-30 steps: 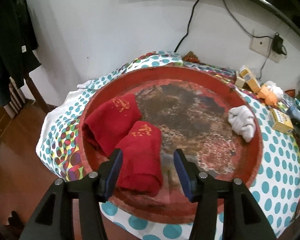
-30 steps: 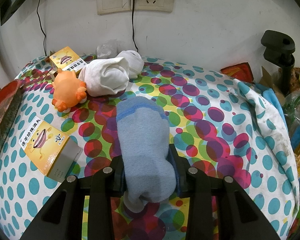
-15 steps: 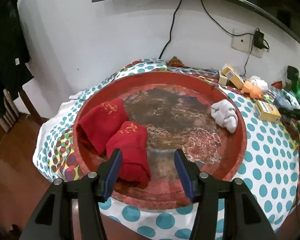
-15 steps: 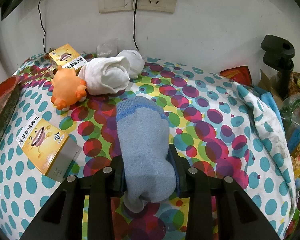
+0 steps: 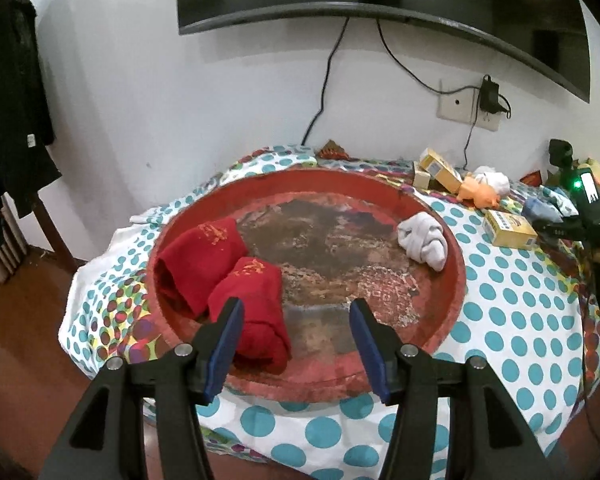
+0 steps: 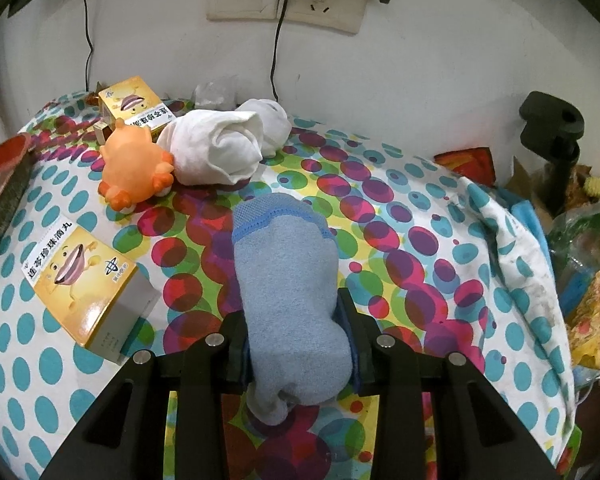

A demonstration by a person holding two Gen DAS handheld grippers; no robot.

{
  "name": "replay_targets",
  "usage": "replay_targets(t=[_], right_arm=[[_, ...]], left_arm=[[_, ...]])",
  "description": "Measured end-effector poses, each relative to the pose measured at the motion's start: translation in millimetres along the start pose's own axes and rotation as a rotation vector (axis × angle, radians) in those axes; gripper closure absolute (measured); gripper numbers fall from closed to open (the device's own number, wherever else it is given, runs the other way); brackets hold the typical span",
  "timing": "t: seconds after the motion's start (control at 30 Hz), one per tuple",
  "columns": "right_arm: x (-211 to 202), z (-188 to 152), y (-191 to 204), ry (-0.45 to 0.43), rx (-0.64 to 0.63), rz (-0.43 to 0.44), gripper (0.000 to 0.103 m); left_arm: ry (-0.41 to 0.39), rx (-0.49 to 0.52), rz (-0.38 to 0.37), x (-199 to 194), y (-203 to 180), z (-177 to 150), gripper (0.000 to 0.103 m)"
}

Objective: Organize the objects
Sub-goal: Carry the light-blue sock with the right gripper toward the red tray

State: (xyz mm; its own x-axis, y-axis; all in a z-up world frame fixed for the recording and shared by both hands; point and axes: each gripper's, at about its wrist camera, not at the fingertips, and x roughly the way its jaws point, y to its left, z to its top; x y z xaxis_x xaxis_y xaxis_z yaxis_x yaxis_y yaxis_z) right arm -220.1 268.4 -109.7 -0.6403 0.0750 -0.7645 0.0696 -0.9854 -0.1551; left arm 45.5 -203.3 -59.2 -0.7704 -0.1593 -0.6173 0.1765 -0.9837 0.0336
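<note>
Left wrist view: the left gripper (image 5: 296, 334) has drawn back from the tray (image 5: 456, 280), its empty jaws just opening wider. Two red rolls (image 5: 220, 264) and one white roll (image 5: 422, 240) lie in the tray; the right gripper (image 6: 296, 334) clenches one blue sock (image 6: 288, 276).

The near yellow box (image 6: 85, 280), lying on the dotted cloth at the left in the right wrist view, carries a white label with black Chinese characters that seem to read 通苓珍珠滴丸, beside a cartoon smiling mouth. The far yellow box (image 6: 134, 106), behind the orange toy, has a similar white label, but it is upside down and its characters are too small to read. The two red rolled cloths (image 5: 204, 256) in the tray bear gold embroidery, not readable.
</note>
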Motion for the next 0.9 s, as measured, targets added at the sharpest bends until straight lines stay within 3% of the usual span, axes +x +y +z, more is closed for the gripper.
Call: replay_targets(t=[0.37,0.63,0.9], right_arm=[[-2.7,2.5,6.4,0.001,-0.025,-0.036,0.070],[-10.6,3.5,8.0,0.030,0.027,-0.100,0.073],[-37.8,5.9,2.9,0.006,0.091,-0.098,0.074]], left_arm=[[-0.013,-0.003,-0.003,-8.6,3.8,-0.7,0.044],[0.000,-0.007,0.006,-6.9,7.6,-3.1,0.044],[-0.005,-0.046,-0.003,-10.0,19.8,-1.3,0.044]])
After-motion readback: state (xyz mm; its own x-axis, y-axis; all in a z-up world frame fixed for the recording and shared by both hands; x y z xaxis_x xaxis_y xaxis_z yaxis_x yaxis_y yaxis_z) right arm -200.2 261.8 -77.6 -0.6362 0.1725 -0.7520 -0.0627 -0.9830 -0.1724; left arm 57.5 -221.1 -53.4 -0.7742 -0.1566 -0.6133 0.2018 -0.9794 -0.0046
